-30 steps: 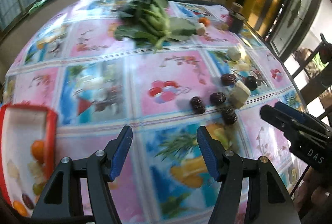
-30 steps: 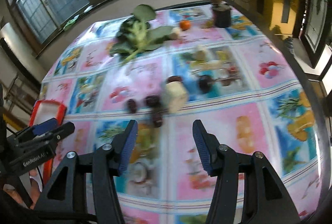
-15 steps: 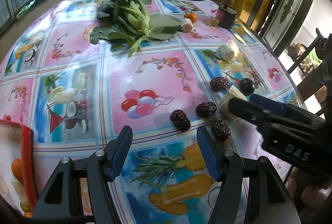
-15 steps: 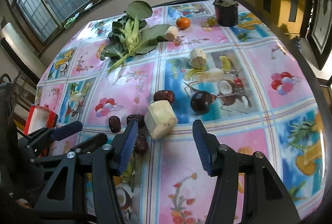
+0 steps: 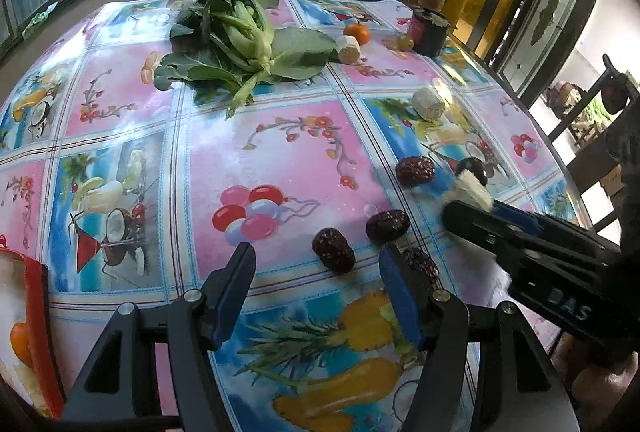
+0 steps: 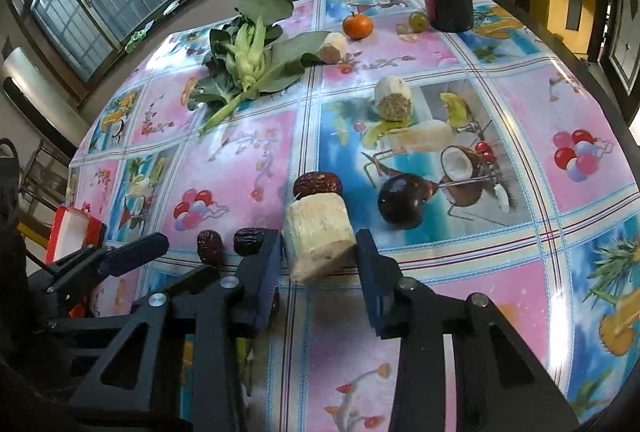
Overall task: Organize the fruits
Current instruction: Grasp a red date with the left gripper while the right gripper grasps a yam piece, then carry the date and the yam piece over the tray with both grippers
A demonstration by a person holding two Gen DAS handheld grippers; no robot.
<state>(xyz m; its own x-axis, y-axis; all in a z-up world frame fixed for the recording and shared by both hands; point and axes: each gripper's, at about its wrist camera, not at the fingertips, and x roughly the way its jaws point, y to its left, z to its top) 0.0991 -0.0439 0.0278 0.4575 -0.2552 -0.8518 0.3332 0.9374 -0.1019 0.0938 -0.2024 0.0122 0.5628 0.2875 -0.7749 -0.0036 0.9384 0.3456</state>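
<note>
My right gripper [image 6: 320, 252] is open, its jaws on either side of a pale sugarcane chunk [image 6: 320, 236] lying on the table; the chunk also shows in the left wrist view [image 5: 470, 188]. My left gripper [image 5: 316, 268] is open and empty just in front of a dark red date [image 5: 333, 256]. More dates [image 5: 387, 226] [image 5: 415, 171] lie nearby, one [image 5: 420, 264] partly behind my right finger. A dark purple fruit [image 6: 404, 201], two more cane pieces [image 6: 393, 98] [image 6: 333, 48], an orange [image 6: 357, 26] and a green grape [image 6: 418, 21] lie farther back.
A red-rimmed white tray [image 5: 34, 312] holding fruit sits at the left table edge. A bunch of leafy greens [image 5: 244, 40] lies at the back. A dark jar with a cork [image 6: 447, 2] stands at the far right corner. The table edge [image 6: 600, 80] curves close on the right.
Both grippers moved forward over the table. The right gripper's jaws came around the sugarcane chunk. The left gripper closed in on the dates, and the tray slid to the left edge of view.
</note>
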